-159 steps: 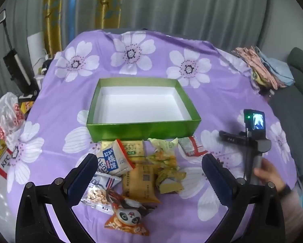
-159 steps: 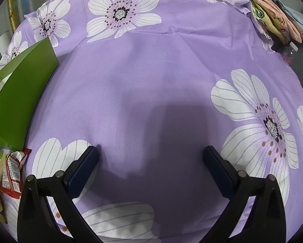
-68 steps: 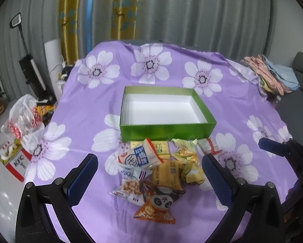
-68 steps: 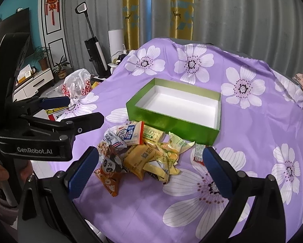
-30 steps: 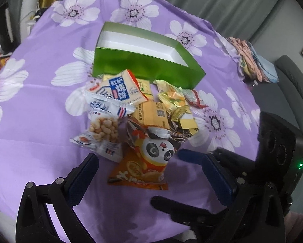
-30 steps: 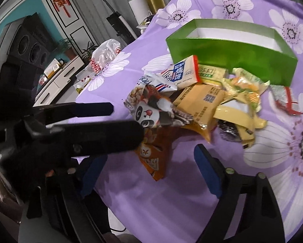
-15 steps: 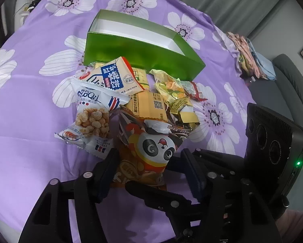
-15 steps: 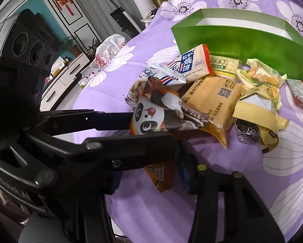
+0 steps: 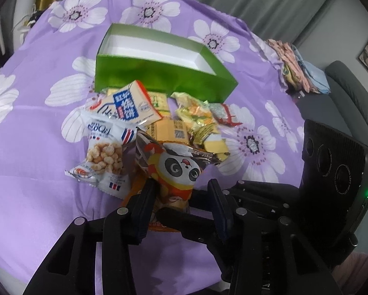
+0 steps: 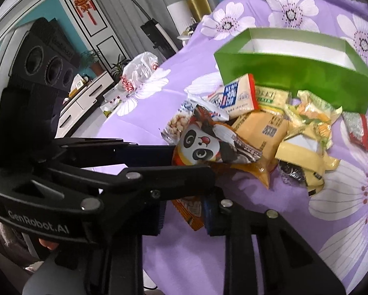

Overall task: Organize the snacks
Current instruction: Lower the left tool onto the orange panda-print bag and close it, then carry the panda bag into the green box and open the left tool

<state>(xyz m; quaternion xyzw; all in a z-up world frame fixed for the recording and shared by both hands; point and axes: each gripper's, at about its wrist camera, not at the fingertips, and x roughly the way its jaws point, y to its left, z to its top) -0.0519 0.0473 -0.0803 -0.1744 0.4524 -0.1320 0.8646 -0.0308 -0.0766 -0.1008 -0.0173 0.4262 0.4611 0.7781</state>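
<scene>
— Left gripper (image 9: 181, 193)?
— Pinching the lower end of the panda packet (image 9: 181, 167). Just been closing, with a pad pressed against each side.

— And the right gripper (image 10: 184, 209)?
— Also just been closing, now down to a narrow gap. A corner of the orange packet (image 10: 189, 215) between the pads, touching one of them. Hard to tell whether truly squeezed or only bracketed.

— Position of the two grippers?
— Crossed at the near edge of the heap. Left one reaching in from the side in the right wrist view, just above the right one's fingers.

— Where are the snacks (image 9: 169, 130)?
— Heaped on the purple flowered cloth (image 9: 36, 196), just in front of the green box (image 9: 159, 76). Panda packet at the near end, tipped up and resting on the orange packet. Peanut packet (image 9: 105, 154) beside it on the left. Blue-and-white packet (image 9: 127, 105) leaning by the box's front wall. Red-and-silver packet (image 9: 223, 115) at the far right of the heap.

— Inside the box?
— Only a white floor in view, with the near part hidden behind the front wall.

— Anything of the person?
— A fingertip under the left gripper's handle in the right wrist view.
</scene>
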